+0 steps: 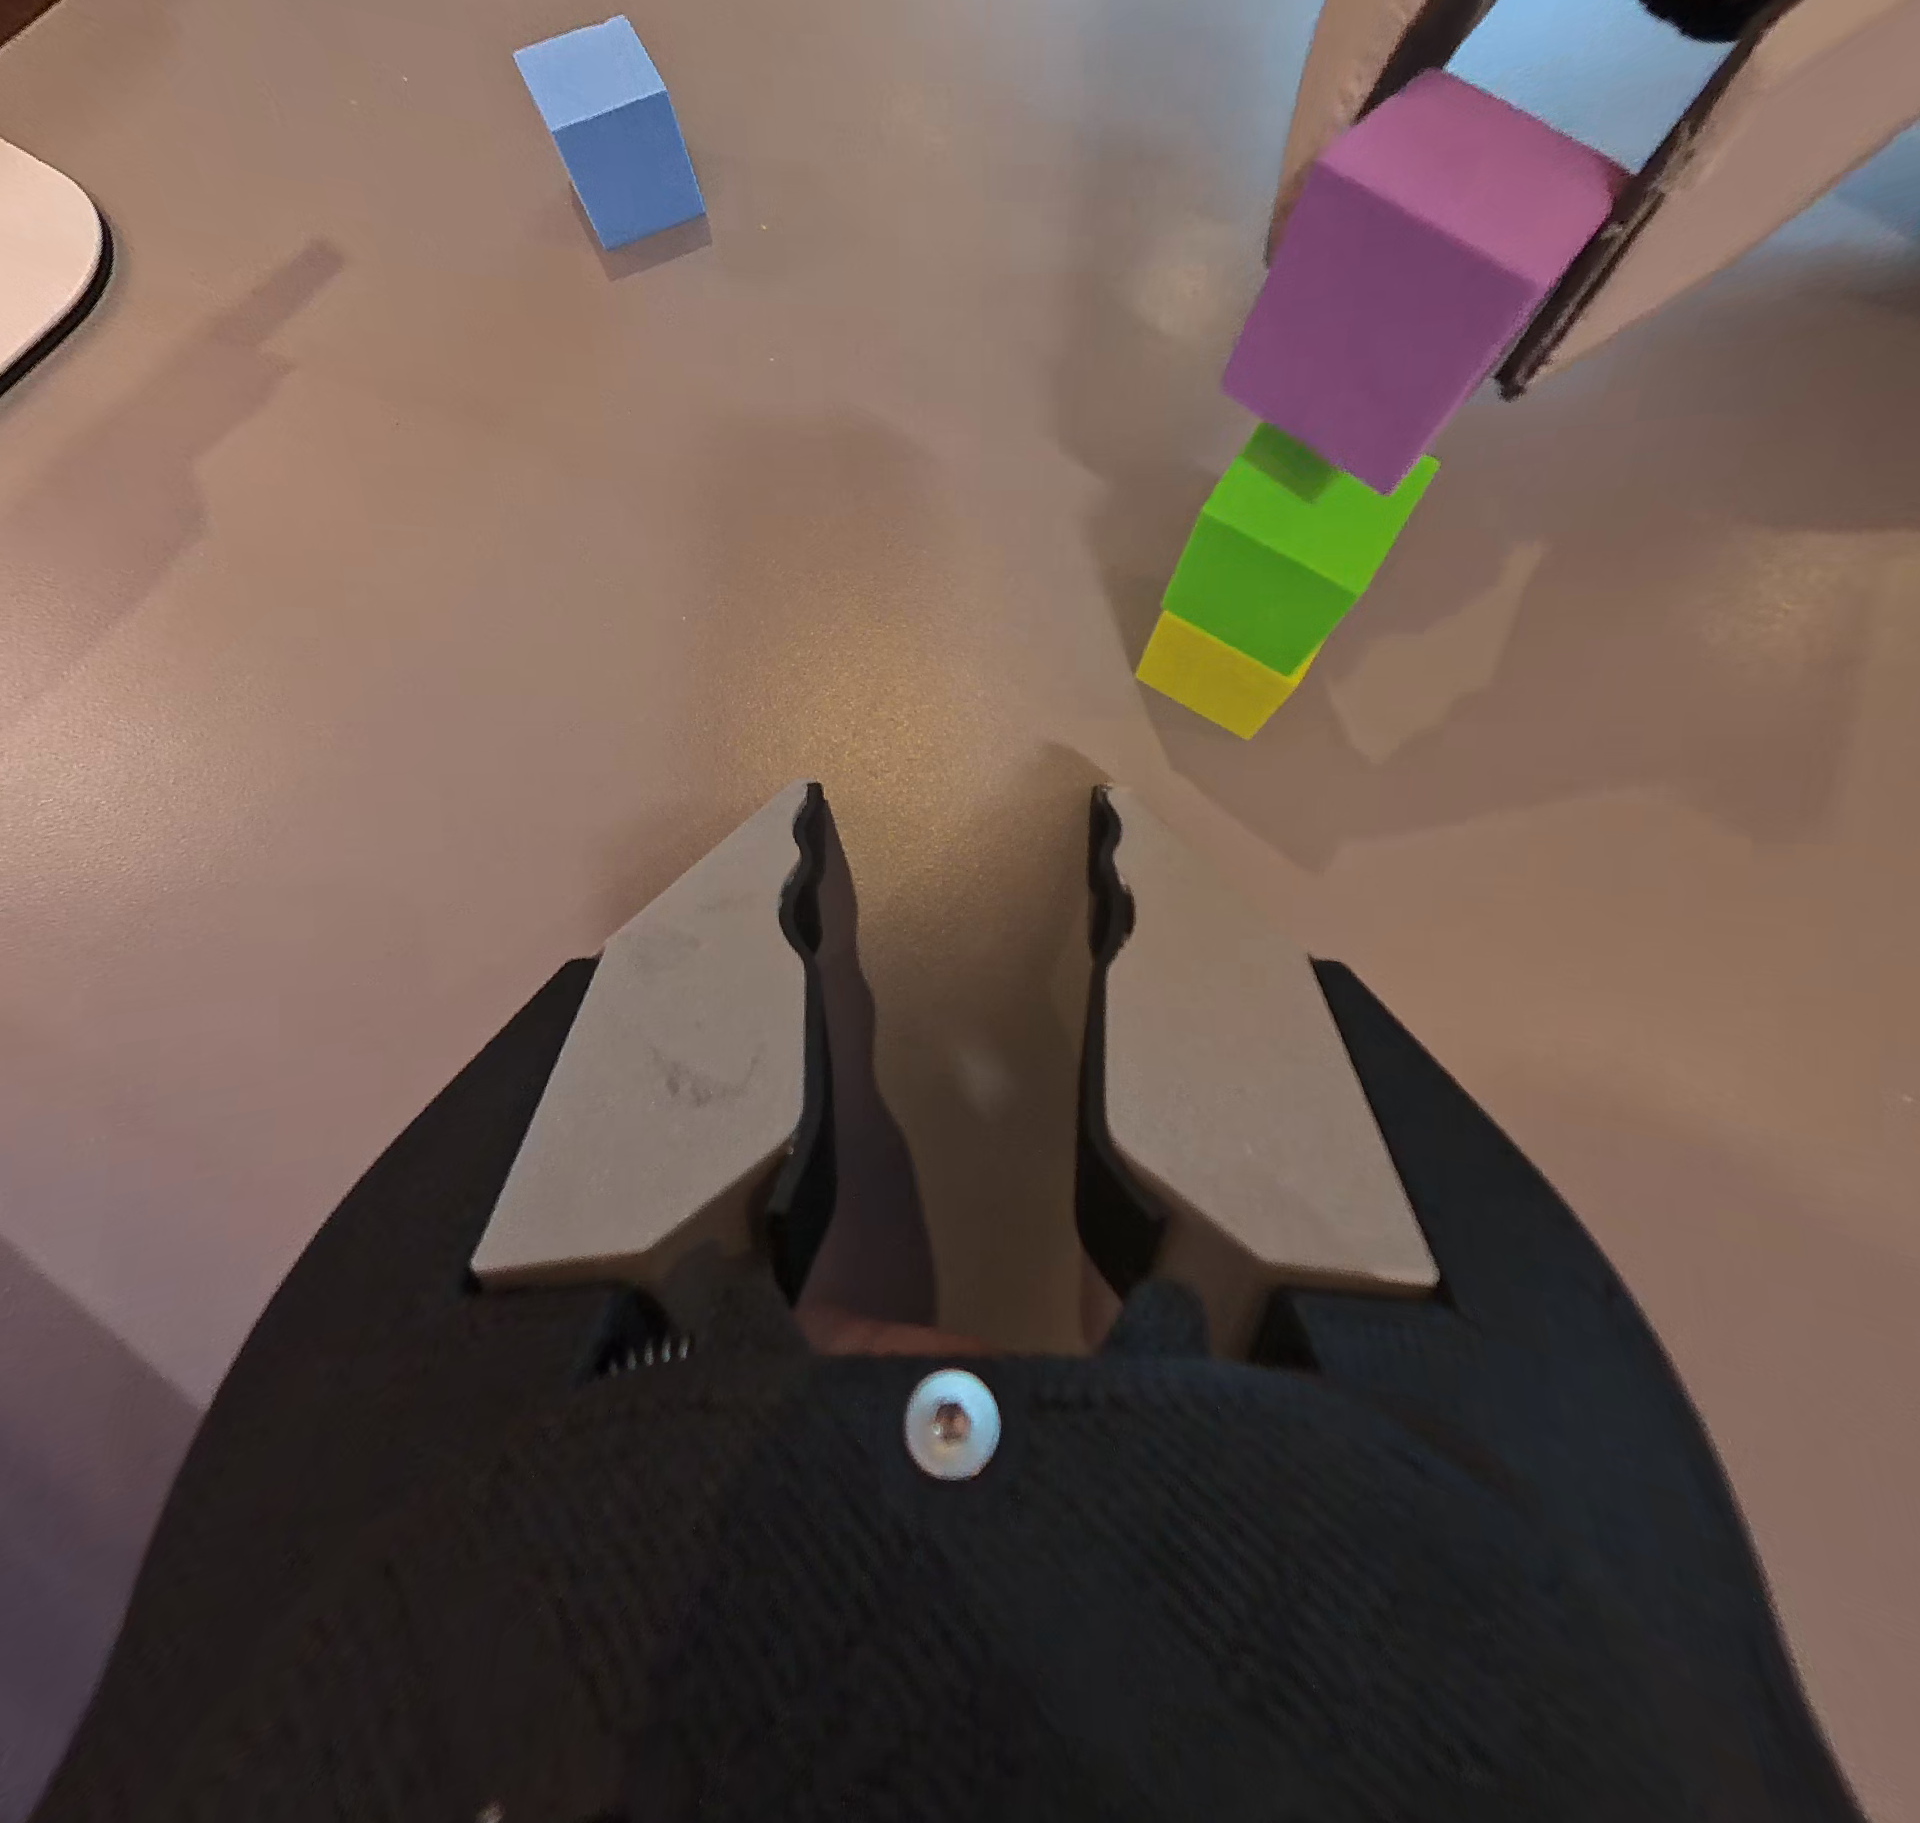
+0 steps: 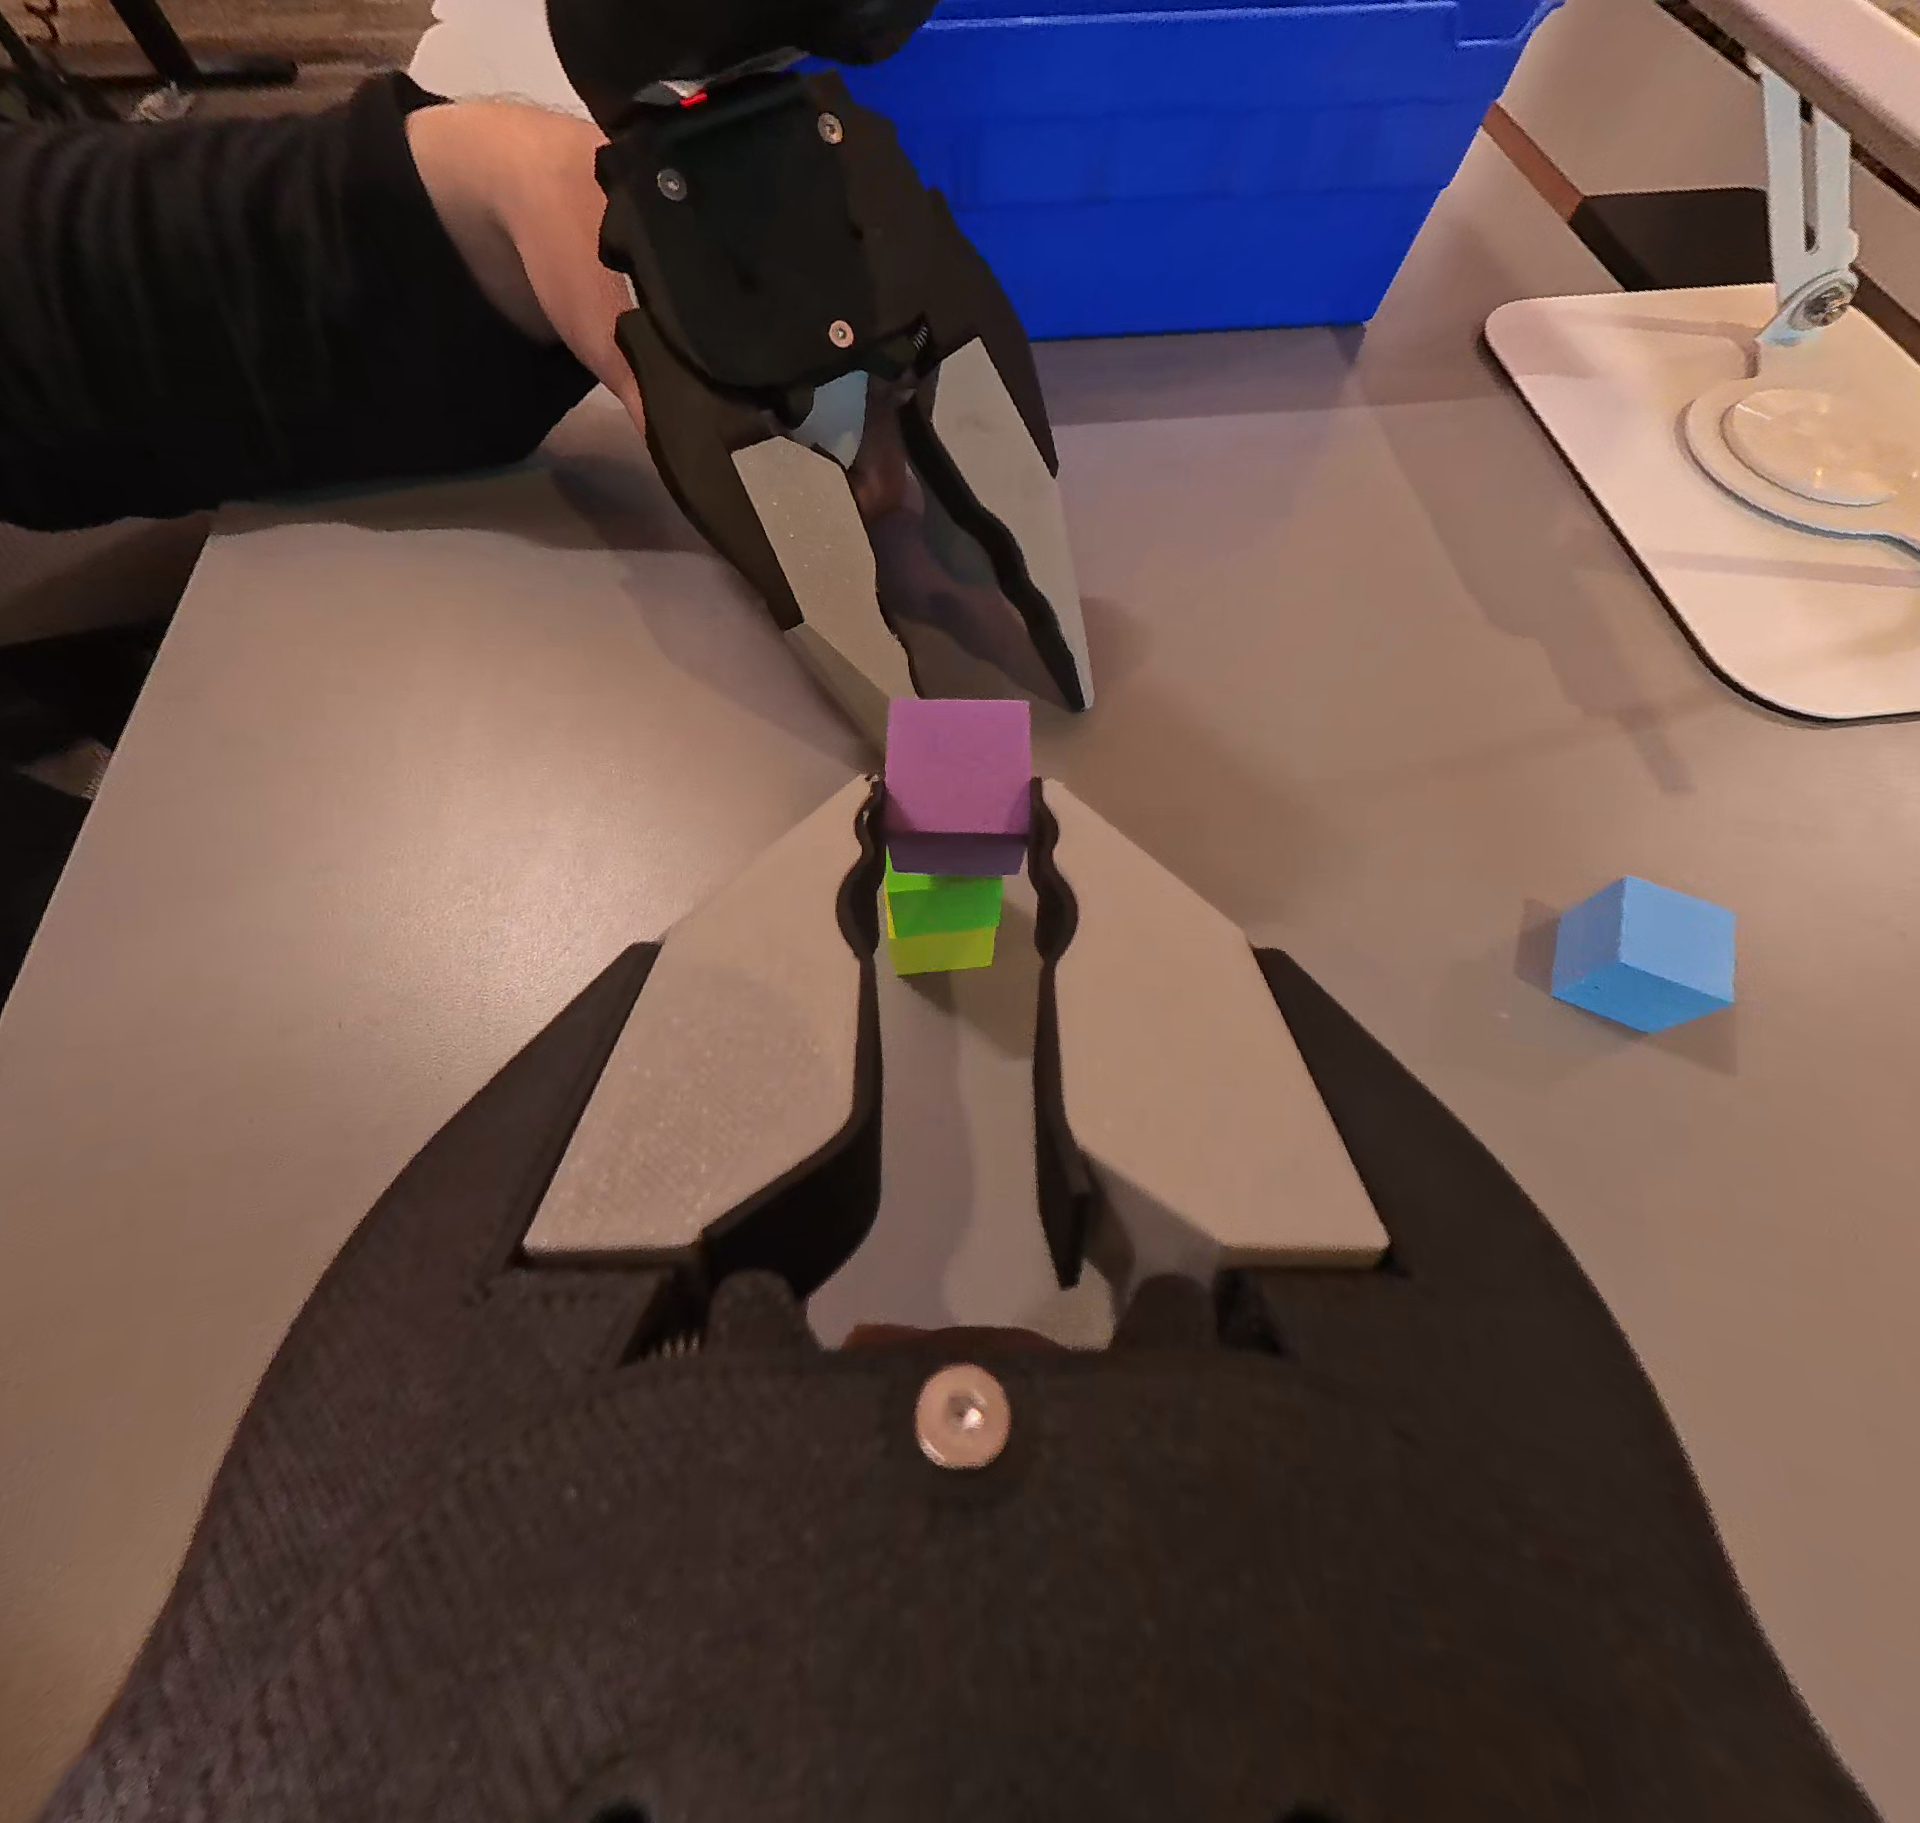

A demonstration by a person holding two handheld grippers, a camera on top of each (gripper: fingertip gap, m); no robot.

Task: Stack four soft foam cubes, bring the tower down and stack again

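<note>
My right gripper (image 2: 956,799) is shut on a purple foam cube (image 2: 956,771) and holds it right over a green cube (image 2: 940,900) that sits on a yellow cube (image 2: 940,947). In the left wrist view the purple cube (image 1: 1413,277) hangs slightly tilted just above the green cube (image 1: 1288,558) and the yellow cube (image 1: 1216,682), between the right gripper's fingers (image 1: 1397,319); I cannot tell if they touch. A blue cube (image 1: 613,132) lies alone on the table, also in the right wrist view (image 2: 1642,952). My left gripper (image 1: 958,802) is open and empty, near the stack (image 2: 971,682).
A big blue bin (image 2: 1195,163) stands at the far side of the grey table (image 2: 416,838). A white monitor stand base (image 2: 1662,485) lies at the right. A person's black-sleeved arm (image 2: 208,298) reaches in from the left. Left tips to right tips: about 9 cm. My left tips are roughly 25 cm from the white monitor stand base (image 2: 1662,485).
</note>
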